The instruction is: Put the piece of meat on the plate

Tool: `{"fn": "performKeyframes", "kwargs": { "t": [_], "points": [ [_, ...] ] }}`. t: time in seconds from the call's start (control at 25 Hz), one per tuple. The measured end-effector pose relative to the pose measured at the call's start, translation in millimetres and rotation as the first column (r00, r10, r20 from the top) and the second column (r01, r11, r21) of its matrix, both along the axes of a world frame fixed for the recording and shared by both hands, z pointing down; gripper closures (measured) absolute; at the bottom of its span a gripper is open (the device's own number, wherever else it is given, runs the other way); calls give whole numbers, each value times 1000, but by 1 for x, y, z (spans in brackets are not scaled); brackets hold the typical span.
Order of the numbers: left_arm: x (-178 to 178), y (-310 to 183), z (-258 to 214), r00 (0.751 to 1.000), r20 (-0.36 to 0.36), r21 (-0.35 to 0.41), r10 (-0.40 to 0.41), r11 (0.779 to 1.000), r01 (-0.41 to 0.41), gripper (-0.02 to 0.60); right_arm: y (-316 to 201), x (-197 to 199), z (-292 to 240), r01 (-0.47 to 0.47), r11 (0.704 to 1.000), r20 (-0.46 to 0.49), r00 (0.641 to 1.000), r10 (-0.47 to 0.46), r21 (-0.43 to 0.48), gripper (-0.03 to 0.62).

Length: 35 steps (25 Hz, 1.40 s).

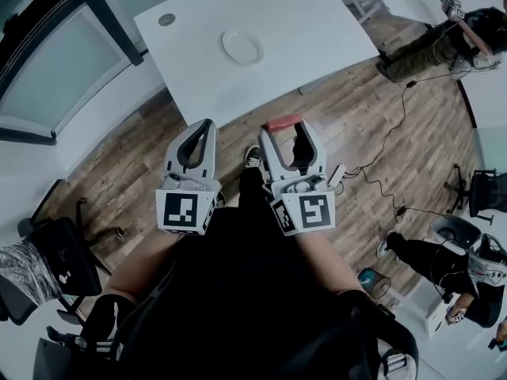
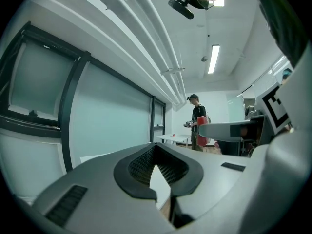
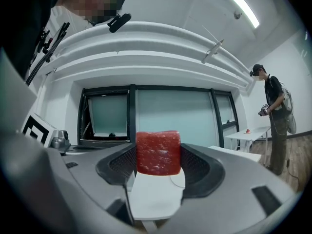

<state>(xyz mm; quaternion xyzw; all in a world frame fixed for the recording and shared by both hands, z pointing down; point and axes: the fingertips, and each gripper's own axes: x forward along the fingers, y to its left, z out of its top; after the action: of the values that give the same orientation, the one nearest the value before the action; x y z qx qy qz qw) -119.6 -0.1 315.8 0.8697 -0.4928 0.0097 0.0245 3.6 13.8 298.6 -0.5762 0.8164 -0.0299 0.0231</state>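
Fingers (image 2: 130, 178) of left gripper (image 2: 156, 151): tips pressed together, nothing btwn them, just the loop-shaped gap behind the tips. It hangs on the near side of the small round white plate (image 1: 242, 47), well apart from it, level w/ the other unit. Prob parked idle; this looks like a one-hand job.

Right gripper (image 3: 157, 156): fingers pinching a red, block-shaped piece of meat (image 3: 157, 152) right at the tips, one pad on each side face. Grip is out at the tips so the block sticks proud of the jaws, which should let it go down on the plate w/o the jaws touching the rim first (my read).

Meat pos: in the air, near side of the plate and slightly right of it, well apart. It's over wood floor, not yet over the white rounded-corner table (image 1: 317, 30) the plate sits on. Right gripper view has the plate rim showing thru the jaw gap just under the meat, so the jaws are already aimed at it.

Meat look: deep red w/ fine pale flecks, flat front face, squared corners, top edge slightly bowed. No sag or squash btwn the pads, so I'd guess firm, maybe a prop. Head view shows it only as a thin red strip across the tips.

Plate is empty. Step in hand: carry/approach, placement not yet done.
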Motion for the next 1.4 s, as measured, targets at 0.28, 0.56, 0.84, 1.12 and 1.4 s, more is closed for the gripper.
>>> {"fn": "performKeyframes", "kwargs": {
  "t": [0.28,0.56,0.84,1.12,1.4],
  "points": [
    [18,-53,-9,1000,-12,23,-3,1000,4,578,-67,12,5,67,998,1,998,-67,-2,316],
    [41,-112,-9,996,24,27,-85,996,84,578,-131,30,7,157,988,2,988,-157,-4,316],
    [64,-158,1,985,64,-2,-158,987,159,578,-182,47,14,236,972,17,972,-236,-16,316],
    [65,-176,10,970,120,-26,-212,976,216,578,-202,47,28,293,954,27,956,-292,-67,316],
    [61,-192,40,976,143,-106,-162,978,178,578,-216,34,53,291,948,23,956,-291,-130,316]
  ]
}}
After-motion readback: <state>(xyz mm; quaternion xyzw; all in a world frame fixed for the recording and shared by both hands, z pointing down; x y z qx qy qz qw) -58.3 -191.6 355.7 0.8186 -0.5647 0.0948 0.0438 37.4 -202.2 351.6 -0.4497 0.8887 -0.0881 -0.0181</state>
